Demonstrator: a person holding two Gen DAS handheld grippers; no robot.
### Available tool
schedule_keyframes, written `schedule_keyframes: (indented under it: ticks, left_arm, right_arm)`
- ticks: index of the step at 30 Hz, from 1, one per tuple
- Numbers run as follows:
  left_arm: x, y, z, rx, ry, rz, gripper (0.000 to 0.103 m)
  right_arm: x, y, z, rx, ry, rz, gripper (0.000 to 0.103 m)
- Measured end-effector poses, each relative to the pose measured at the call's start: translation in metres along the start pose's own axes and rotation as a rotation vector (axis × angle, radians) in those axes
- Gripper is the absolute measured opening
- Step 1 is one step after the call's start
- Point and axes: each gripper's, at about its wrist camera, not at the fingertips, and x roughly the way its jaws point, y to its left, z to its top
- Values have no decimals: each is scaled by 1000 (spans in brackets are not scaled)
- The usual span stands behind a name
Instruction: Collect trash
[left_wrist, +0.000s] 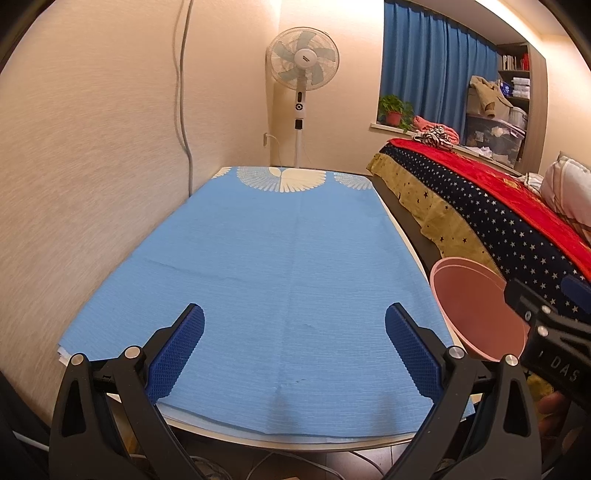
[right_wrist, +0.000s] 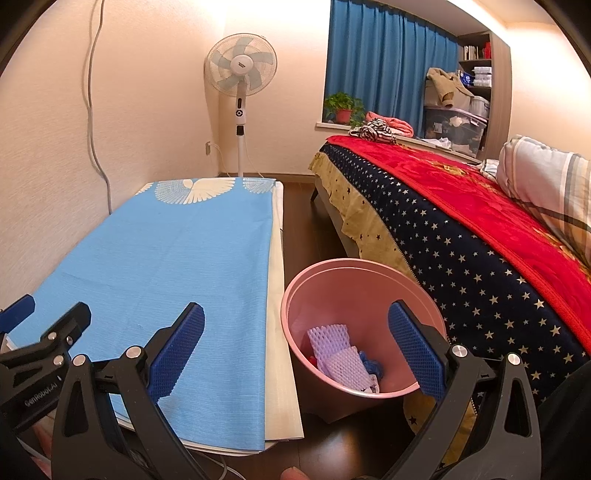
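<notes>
Honestly, I see little left to grab: my left gripper (left_wrist: 294, 349) and right gripper (right_wrist: 295, 347) both hang with tongs apart, holding nothing. The trash (right_wrist: 341, 354), mesh foam sleeves and scraps, already lies inside the pink bin (right_wrist: 332, 269) on the floor between table (right_wrist: 280, 332) and bed (right_wrist: 480, 258). My worry is clipping the bin's rim and tipping it, spilling everything.

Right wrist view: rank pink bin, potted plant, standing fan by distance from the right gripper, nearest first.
From the right gripper:
1. Pink plastic trash bin, just ahead on the floor, between table and bed.
2. and 3. White standing fan, far corner, and green potted plant, windowsill: both far back, too close to call.
</notes>
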Motion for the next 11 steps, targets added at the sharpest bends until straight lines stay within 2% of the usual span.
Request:
schedule_keyframes:
  ticks: [11]
  left_arm:
    - [1, 0, -1, -3, 7, 22, 95]
  right_arm:
    - [-1, -1, 2, 0, 1, 6, 98]
